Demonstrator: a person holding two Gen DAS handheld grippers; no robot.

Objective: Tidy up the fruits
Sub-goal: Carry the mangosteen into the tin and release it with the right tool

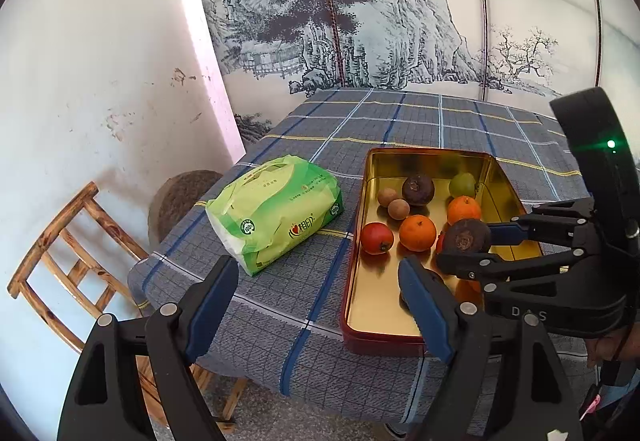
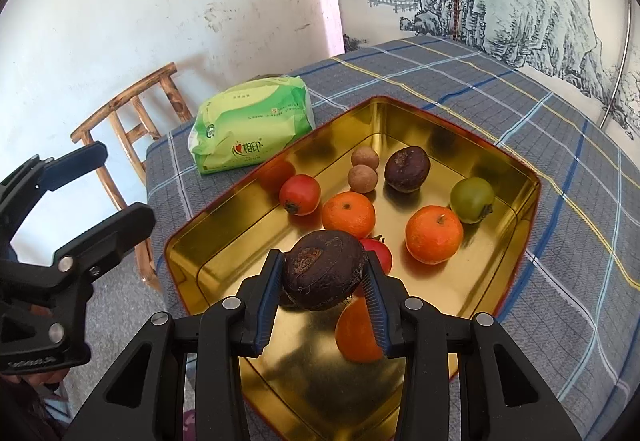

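Note:
A gold metal tin (image 2: 224,257) (image 1: 376,305) lies on the checked blue tablecloth. In it are oranges (image 2: 349,213), a red fruit (image 2: 300,194), a green fruit (image 2: 472,199), two small brown fruits (image 2: 362,179) and a dark purple fruit (image 2: 407,169). My right gripper (image 2: 324,259) (image 1: 468,245) is shut on a second dark purple fruit (image 2: 324,275) (image 1: 466,237), held just above the tin's near part. Another orange (image 2: 356,333) sits partly hidden under its right finger. My left gripper (image 1: 318,273) (image 2: 124,185) stands open and empty over the table's near edge, left of the tin.
A green pack of tissues (image 1: 276,213) (image 2: 252,125) lies on the cloth left of the tin. A wooden chair (image 1: 68,241) (image 2: 132,113) and a round stool (image 1: 180,197) stand beyond the table's left edge by the white wall. A painted screen stands behind the table.

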